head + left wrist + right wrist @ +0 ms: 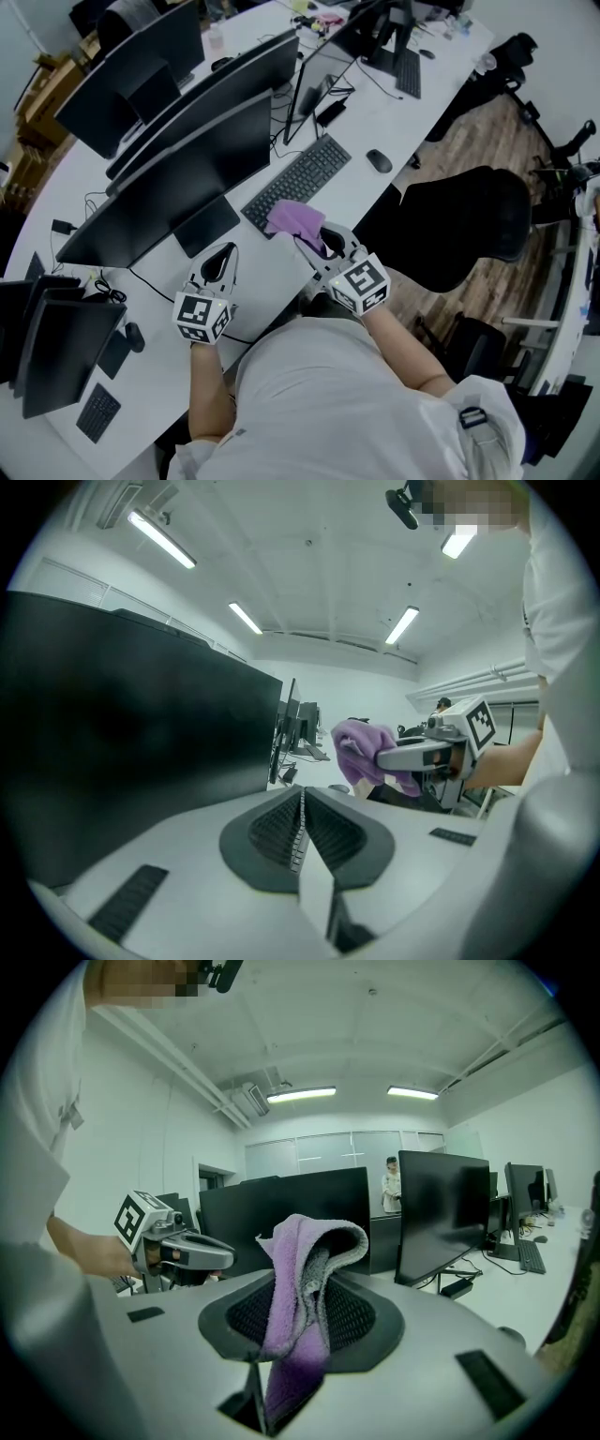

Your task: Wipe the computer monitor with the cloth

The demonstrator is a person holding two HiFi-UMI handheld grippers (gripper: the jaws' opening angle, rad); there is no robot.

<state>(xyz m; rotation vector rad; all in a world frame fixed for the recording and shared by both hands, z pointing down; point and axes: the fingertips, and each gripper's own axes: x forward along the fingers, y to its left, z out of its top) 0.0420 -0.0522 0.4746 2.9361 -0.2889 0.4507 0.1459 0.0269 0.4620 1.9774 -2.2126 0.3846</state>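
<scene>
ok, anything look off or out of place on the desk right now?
Nothing stands out. The monitor stands upright; keyboard and mouse lie flat on the desk, nothing spilled. The purple cloth is clamped in the right hand-held gripper; the left hand-held gripper is shut and empty.

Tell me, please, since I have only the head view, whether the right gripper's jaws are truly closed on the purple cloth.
Observer: Yes; the right gripper has its jaws clamped on the purple cloth, which folds over above them.
Operator: And the left one?
Observer: The left gripper has its jaws pressed together, nothing between them.
Operator: Anyone else nearby?
Observer: A person stands beyond the monitors, in the right gripper view.
</scene>
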